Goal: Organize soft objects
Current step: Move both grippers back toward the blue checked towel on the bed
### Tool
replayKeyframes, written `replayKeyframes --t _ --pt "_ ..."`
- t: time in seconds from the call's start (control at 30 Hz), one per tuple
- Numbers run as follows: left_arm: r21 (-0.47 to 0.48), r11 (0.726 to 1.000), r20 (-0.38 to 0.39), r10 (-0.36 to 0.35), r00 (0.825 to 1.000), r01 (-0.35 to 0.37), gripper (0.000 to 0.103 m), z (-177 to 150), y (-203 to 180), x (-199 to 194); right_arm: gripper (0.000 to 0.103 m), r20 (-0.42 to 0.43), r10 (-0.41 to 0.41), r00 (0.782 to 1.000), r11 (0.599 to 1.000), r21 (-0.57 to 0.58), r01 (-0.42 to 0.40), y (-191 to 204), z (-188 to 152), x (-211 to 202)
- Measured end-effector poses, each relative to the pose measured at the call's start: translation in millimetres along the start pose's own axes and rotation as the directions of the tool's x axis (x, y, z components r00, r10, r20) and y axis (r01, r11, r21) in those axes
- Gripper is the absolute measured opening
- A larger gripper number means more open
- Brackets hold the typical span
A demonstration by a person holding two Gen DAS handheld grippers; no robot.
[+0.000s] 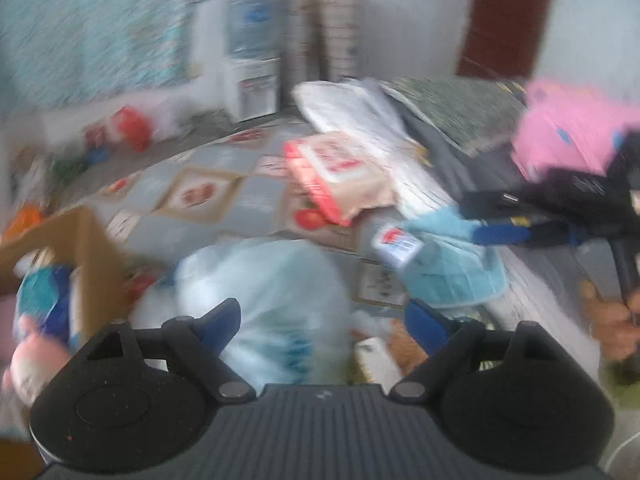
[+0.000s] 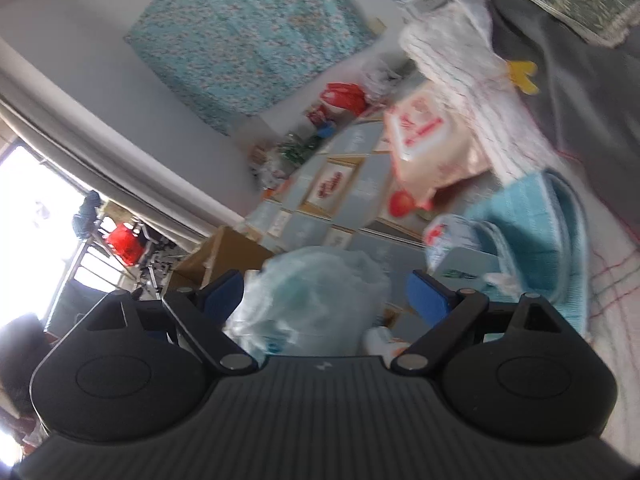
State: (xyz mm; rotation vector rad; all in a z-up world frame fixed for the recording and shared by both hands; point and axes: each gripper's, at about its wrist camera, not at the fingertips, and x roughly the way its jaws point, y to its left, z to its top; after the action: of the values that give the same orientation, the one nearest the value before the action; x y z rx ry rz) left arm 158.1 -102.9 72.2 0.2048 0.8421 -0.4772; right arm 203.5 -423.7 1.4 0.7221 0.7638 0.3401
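Both tools, left tool (image 1: 324, 316) and right tool (image 2: 324, 292), gape wide and grip nothing. One clear bag (image 1: 260, 296) sits on the floor past them. One cardboard box (image 1: 86, 264) holds soft toys. Farther off, one blue towel (image 1: 452, 276) lies on the bed (image 1: 540, 280) edge, one pink pack (image 1: 340, 172) behind.

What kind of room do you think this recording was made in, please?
Probably a lived-in bedroom or home storage room: a bed with blankets, a patterned tile floor strewn with bags, and a water dispenser by the wall.
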Motion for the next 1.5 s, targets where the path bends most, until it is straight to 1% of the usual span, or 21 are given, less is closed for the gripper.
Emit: replayKeyframes --t 0.07,0.13,0.17,0.23,0.27,0.3,0.37,0.4,0.47,0.6,0.77,0.83,0.97,1.07,1.17,1.27,1.3,1.37,1.43,1.5 --pt "0.094 0.996 -0.007 -0.003 1.0 0.003 0.081 -2 -25 19 0.084 -0.002 -0.033 0.999 0.999 -0.011 0.033 -8 1 7" --pt "0.14 0.99 -0.031 -0.003 1.0 0.007 0.069 -5 -42 37 0.074 0.002 -0.066 0.998 0.996 -0.058 0.066 -15 4 10" --pt "0.152 0.988 -0.056 -0.013 0.998 0.021 0.067 -6 -50 49 0.073 0.007 -0.081 0.997 0.994 -0.074 0.081 -17 5 11" --pt "0.146 0.988 -0.096 -0.033 0.995 0.046 0.061 -6 -57 69 0.064 0.004 -0.083 0.997 0.99 -0.112 0.083 -23 9 12" --pt "0.144 0.988 -0.108 -0.038 0.993 0.053 0.059 -6 -58 75 0.062 0.002 -0.082 0.997 0.991 -0.108 0.082 -28 10 12" --pt "0.138 0.989 -0.116 -0.038 0.993 0.054 0.055 -5 -60 82 0.06 -0.01 -0.076 0.997 0.993 -0.096 0.075 -32 12 12" --pt "0.131 0.99 -0.121 -0.039 0.992 0.055 0.052 -3 -62 93 0.055 -0.035 -0.031 0.999 0.998 -0.053 0.029 -42 12 12" --pt "0.132 0.99 -0.119 -0.038 0.992 0.054 0.049 -1 -62 99 0.053 -0.049 -0.007 0.999 0.999 -0.034 0.006 -46 11 11" --pt "0.13 0.99 -0.118 -0.031 0.993 0.047 0.046 2 -60 108 0.052 -0.071 0.029 0.997 1.0 -0.005 -0.029 -51 6 12" --pt "0.1 0.994 -0.131 -0.035 0.991 0.048 0.044 7 -54 125 0.051 -0.103 0.034 0.994 0.999 0.002 -0.034 -58 -4 20" --pt "0.073 0.996 -0.136 -0.043 0.99 0.053 0.042 13 -49 141 0.051 -0.13 0.024 0.991 1.0 0.017 -0.022 -71 -9 35" --pt "0.071 0.995 -0.144 -0.053 0.988 0.063 0.042 13 -49 148 0.051 -0.124 0.001 0.992 1.0 0.003 -0.001 -74 -8 39" --pt "0.091 0.993 -0.172 -0.065 0.983 0.081 0.041 12 -53 160 0.051 -0.071 -0.068 0.995 0.997 -0.052 0.064 -80 -3 39" --pt "0.106 0.99 -0.183 -0.068 0.981 0.089 0.041 14 -57 167 0.051 -0.06 -0.097 0.993 0.993 -0.069 0.093 -86 -1 44" --pt "0.101 0.99 -0.187 -0.077 0.979 0.097 0.041 17 -58 171 0.051 -0.038 -0.076 0.996 0.995 -0.066 0.073 -88 1 40" --pt "0.092 0.99 -0.184 -0.086 0.979 0.104 0.041 21 -58 173 0.053 0.01 -0.044 0.999 0.997 -0.065 0.045 -86 8 26" --pt "0.088 0.99 -0.183 -0.089 0.979 0.106 0.041 22 -59 174 0.053 0.038 -0.04 0.998 0.997 -0.064 0.042 -86 11 19" --pt "0.075 0.991 -0.18 -0.094 0.979 0.109 0.041 24 -58 176 0.054 0.088 -0.055 0.995 0.996 -0.071 0.062 -87 18 7" --pt "0.064 0.992 -0.181 -0.099 0.979 0.112 0.041 24 -58 179 0.057 0.15 -0.098 0.984 0.991 -0.076 0.11 -89 25 -3" --pt "0.057 0.992 -0.185 -0.099 0.978 0.112 0.041 25 -59 182 0.059 0.178 -0.147 0.973 0.984 -0.073 0.162 -94 29 -6"
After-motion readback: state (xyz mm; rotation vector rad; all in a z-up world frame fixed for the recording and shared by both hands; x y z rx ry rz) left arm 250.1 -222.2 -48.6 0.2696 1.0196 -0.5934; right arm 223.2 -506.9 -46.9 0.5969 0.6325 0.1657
